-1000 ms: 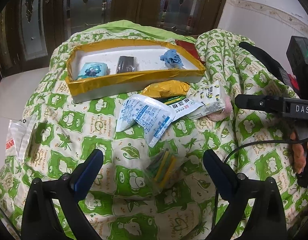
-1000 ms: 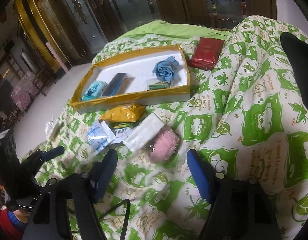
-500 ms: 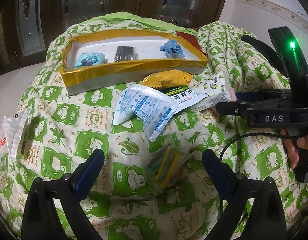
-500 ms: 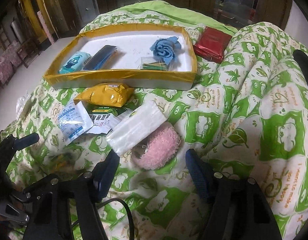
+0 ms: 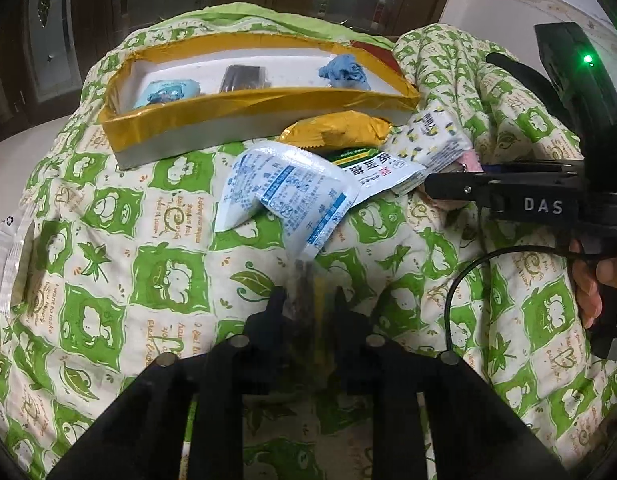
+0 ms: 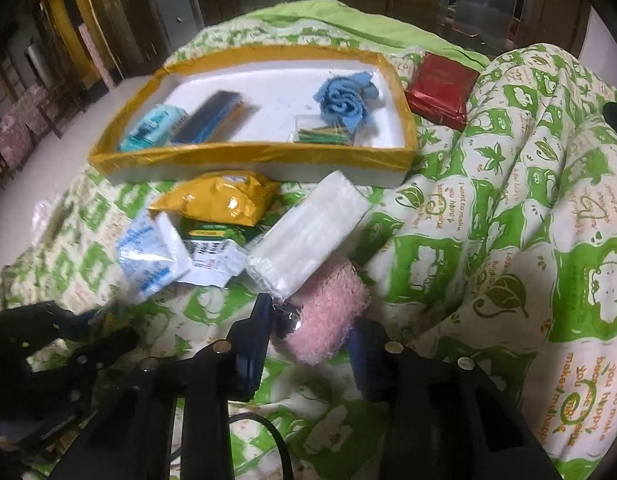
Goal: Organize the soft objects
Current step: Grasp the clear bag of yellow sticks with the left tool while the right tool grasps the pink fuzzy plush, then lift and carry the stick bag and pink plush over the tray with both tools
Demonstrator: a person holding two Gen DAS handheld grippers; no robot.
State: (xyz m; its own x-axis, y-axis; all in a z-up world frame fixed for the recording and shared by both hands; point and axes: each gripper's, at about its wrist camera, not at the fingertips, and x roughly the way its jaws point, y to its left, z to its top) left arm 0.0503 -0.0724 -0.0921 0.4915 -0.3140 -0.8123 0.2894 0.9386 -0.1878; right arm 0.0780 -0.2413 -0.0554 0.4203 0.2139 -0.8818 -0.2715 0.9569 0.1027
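Two soft things are being picked up at once from the green and white quilt (image 5: 108,216) on the bed. The left tongs (image 5: 308,300) have just been closing and are now squeezed tight on a small clear bag of coloured strips (image 5: 308,280), which is pinched between the two pads. The right tongs (image 6: 308,320) have just been closing too, and the pink fluffy thing (image 6: 328,316) is now held between them; the pads look pressed against its sides.

The yellow-edged tray (image 6: 244,160) lies further up the quilt. A blue cloth (image 6: 344,100), a bag of strips and two small packs are already inside it. A yellow packet (image 6: 220,200), a white pack (image 6: 308,228) and some blue and white packets (image 5: 284,192) are left lying just below the tray.

The step in hand is judged to be the grab. Next, both things would need to be lifted clear of the quilt and carried over the tray's near wall. The white pack rests partly on the pink thing, so it may be dragged along when the pink thing is raised. A slow lift is called for.
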